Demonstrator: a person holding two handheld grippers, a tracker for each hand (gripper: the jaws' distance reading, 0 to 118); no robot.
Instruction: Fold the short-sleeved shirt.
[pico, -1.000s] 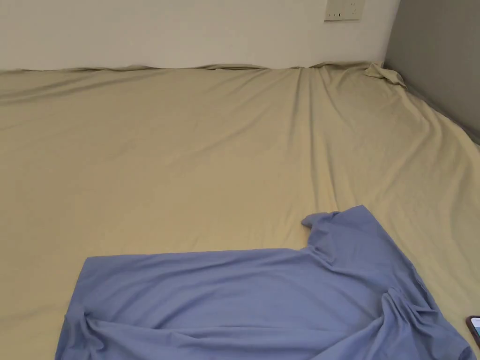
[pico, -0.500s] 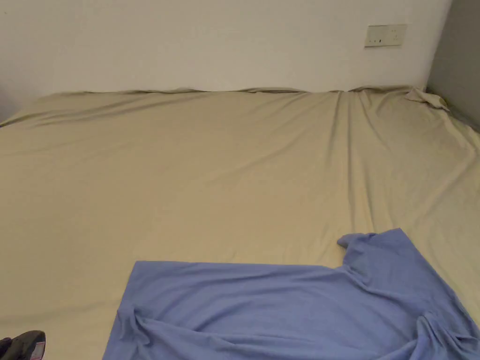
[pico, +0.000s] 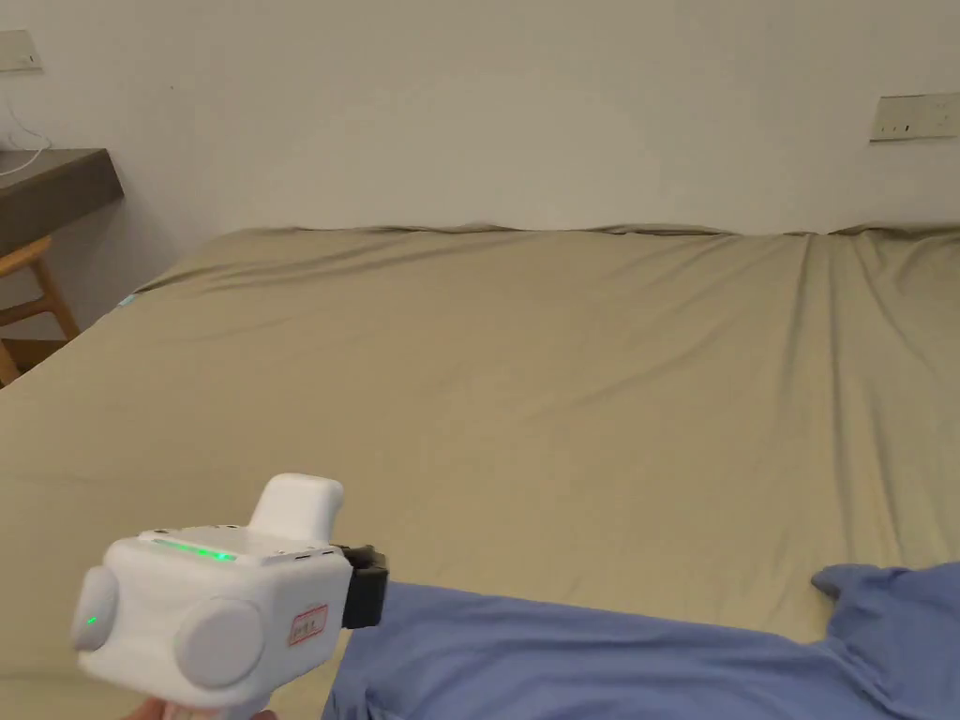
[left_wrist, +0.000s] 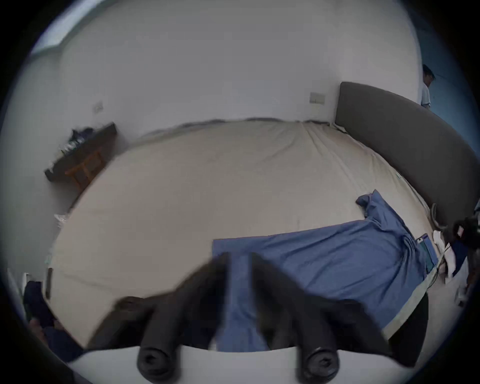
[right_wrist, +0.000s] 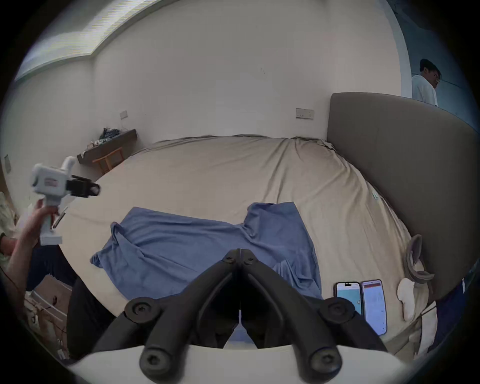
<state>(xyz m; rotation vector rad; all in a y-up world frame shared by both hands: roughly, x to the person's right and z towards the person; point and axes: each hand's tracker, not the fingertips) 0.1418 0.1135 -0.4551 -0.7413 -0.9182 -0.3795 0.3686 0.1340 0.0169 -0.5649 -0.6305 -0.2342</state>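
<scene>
A blue short-sleeved shirt (right_wrist: 207, 249) lies spread and rumpled near the front edge of a bed (pico: 562, 375) covered in a tan sheet, with no fold made in it yet. The whole job appears to be ahead: smoothing the cloth, bringing in the sleeves, and doubling the body.

The shirt runs lengthwise along the bed's near edge, its long axis left to right in the head view. The straight hem is at the left end, and a sleeve (right_wrist: 272, 215) points toward the far side of the bed at the right end, nearer the grey headboard (right_wrist: 402, 169).

The left gripper (left_wrist: 240, 257) is held in the air above the hem end, its jaws a narrow gap apart with nothing between them; blur makes the exact gap hard to judge. The right gripper (right_wrist: 240, 250) hangs over the near edge of the shirt with its jaws closed tip to tip, apparently on nothing. Two phones (right_wrist: 361, 304) lie on the sheet just right of the shirt. Another person (right_wrist: 426, 83) stands beyond the headboard.
</scene>
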